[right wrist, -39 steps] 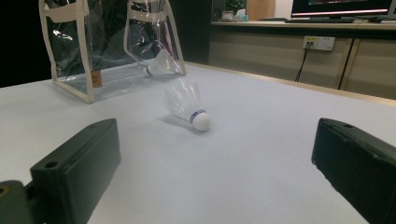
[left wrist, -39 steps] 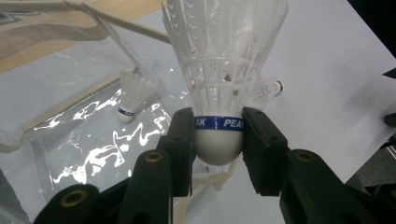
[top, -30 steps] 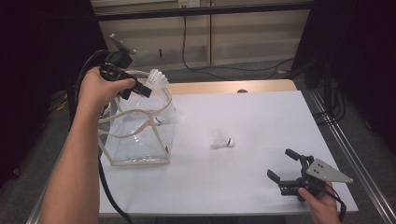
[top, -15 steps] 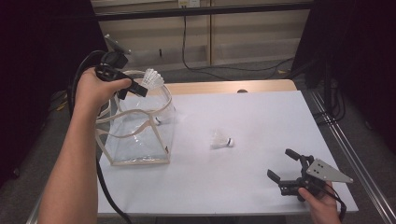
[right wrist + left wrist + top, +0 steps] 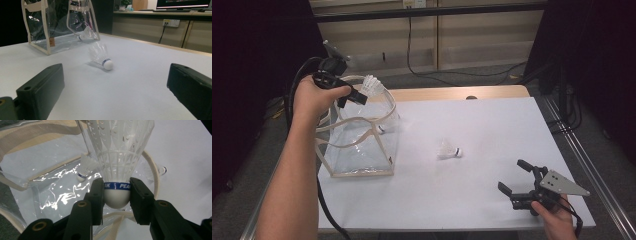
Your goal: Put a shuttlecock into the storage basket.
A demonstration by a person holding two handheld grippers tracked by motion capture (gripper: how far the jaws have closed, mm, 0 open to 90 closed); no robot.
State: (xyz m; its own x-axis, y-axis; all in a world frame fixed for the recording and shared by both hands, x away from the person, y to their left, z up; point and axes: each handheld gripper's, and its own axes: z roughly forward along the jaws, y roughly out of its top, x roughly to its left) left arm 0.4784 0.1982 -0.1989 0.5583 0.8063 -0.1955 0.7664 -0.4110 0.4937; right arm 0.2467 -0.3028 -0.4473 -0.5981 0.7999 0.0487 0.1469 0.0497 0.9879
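White table [image 5: 492, 125], grey floor [image 5: 452, 80], beige wall panels [image 5: 482, 45] with dangling cable [image 5: 409, 45]; dark drapes [image 5: 592, 60] either side, probably curtains.

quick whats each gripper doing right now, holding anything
Left gripper: closed on a shuttlecock at its cork base, above the clear bag.
Right gripper: open, holding nothing, low over the table.

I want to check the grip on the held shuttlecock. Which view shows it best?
The left gripper view: the held shuttlecock sits close up, the left gripper clamping its white cork. The high view shows its feathers small above the clear bag. The right gripper view shows the bag, not this shuttlecock.
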